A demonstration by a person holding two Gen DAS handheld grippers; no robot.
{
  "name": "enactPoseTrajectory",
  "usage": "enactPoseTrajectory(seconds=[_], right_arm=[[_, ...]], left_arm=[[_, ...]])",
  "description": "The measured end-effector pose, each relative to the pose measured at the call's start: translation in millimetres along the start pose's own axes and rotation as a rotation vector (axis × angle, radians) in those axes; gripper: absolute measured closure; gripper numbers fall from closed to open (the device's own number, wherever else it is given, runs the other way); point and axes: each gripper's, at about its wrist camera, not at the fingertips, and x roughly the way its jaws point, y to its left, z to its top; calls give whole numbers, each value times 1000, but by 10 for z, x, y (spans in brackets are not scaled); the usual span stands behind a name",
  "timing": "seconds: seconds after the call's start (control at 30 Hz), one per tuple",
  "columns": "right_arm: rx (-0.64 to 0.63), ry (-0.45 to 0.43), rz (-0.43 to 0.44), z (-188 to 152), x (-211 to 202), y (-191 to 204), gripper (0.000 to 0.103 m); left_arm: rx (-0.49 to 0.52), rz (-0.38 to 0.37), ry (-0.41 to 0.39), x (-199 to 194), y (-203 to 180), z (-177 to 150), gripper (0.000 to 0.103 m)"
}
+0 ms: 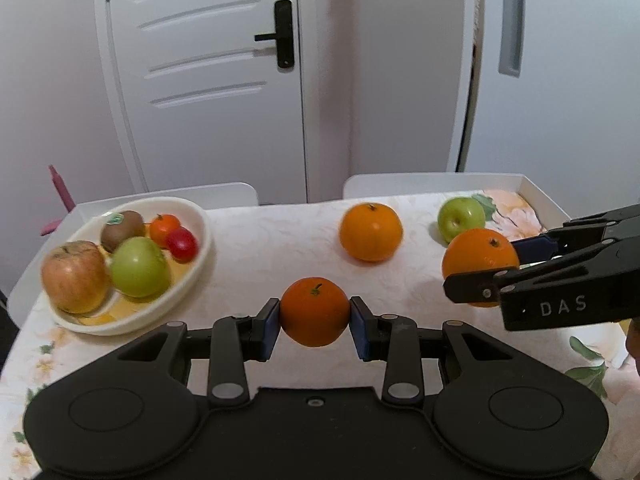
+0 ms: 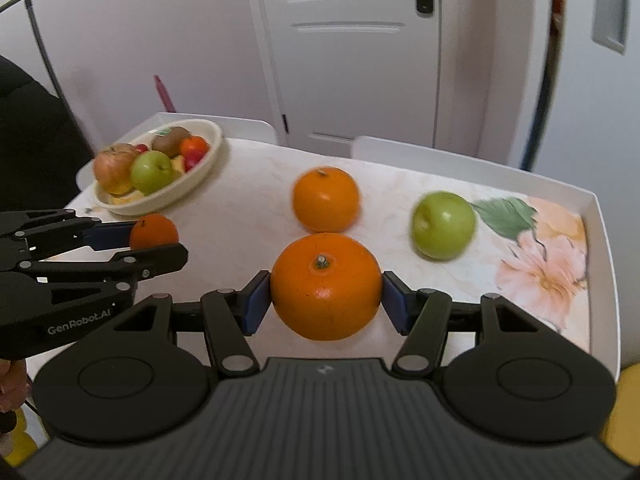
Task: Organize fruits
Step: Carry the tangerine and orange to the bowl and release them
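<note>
My left gripper (image 1: 315, 318) is shut on a small dark orange (image 1: 315, 312), held above the table just right of the white bowl (image 1: 200, 256); it also shows in the right wrist view (image 2: 154, 234). My right gripper (image 2: 326, 298) is shut on a large orange (image 2: 326, 286), which also shows at the right of the left wrist view (image 1: 478, 258). A second large orange (image 1: 371, 232) and a green apple (image 1: 461, 218) lie on the table. The bowl holds a red apple (image 1: 74, 276), a green apple (image 1: 140, 267), a kiwi (image 1: 122, 230), a small orange and a red fruit.
The table (image 2: 248, 208) has a floral cloth and a raised white rim (image 2: 600, 240). Two white chair backs (image 1: 400, 186) stand at its far side, before a white door (image 1: 208, 80). A pink object (image 1: 60, 192) stands beyond the far left corner.
</note>
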Motion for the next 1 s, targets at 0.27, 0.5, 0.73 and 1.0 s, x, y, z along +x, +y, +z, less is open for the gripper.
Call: enactPoseTrajectory(seconds=[0.27, 0.5, 0.73, 1.0], right_arm=[[-15, -18, 31, 262, -12, 415, 29], [-8, -39, 44, 575, 77, 760, 29], [15, -57, 36, 926, 267, 1033, 29], [47, -58, 12, 1233, 600, 1223, 29]], left_arm=[[-12, 22, -24, -209, 371, 131, 63], [-7, 32, -32, -286, 816, 319, 63], [9, 28, -34, -221, 1302, 534, 63], [39, 6, -17, 103, 1753, 720, 63]])
